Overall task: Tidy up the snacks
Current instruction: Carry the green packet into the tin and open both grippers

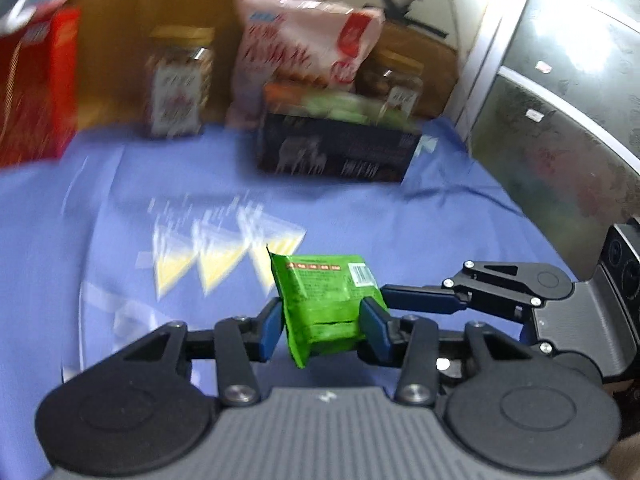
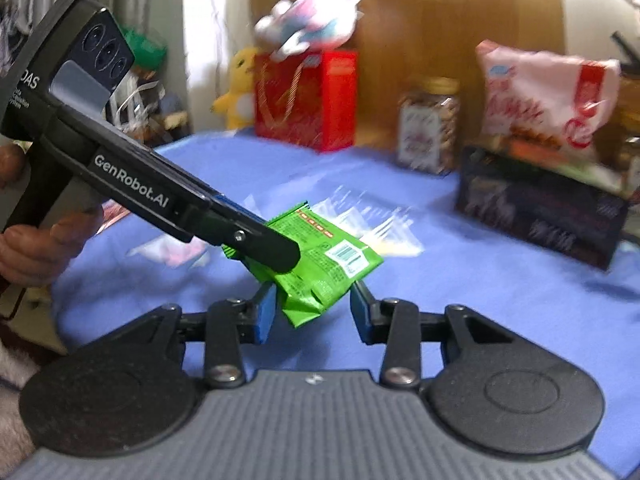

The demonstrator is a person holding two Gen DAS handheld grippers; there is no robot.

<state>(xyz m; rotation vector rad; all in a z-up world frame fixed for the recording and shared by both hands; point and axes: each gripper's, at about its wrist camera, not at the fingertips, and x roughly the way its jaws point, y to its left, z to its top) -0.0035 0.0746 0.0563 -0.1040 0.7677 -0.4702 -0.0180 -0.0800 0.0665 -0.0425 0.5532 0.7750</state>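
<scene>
Both the left gripper (image 1: 322,322) and the right gripper (image 2: 312,312) angle downward, jaws partly closed, tips converging.

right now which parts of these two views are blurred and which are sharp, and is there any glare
Left wrist view: green snack packet and left gripper sharp; jars, pink bag and black box motion-smeared; bright glare on the grey panel at right. Right wrist view: packet and right gripper crisp, background snacks and red bag blurred, edges fisheye-curved.

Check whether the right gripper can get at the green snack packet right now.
Probably yes. The green snack packet sits between the fingers of the right gripper with nothing blocking, while the left gripper clamps it above the blue cloth.
</scene>
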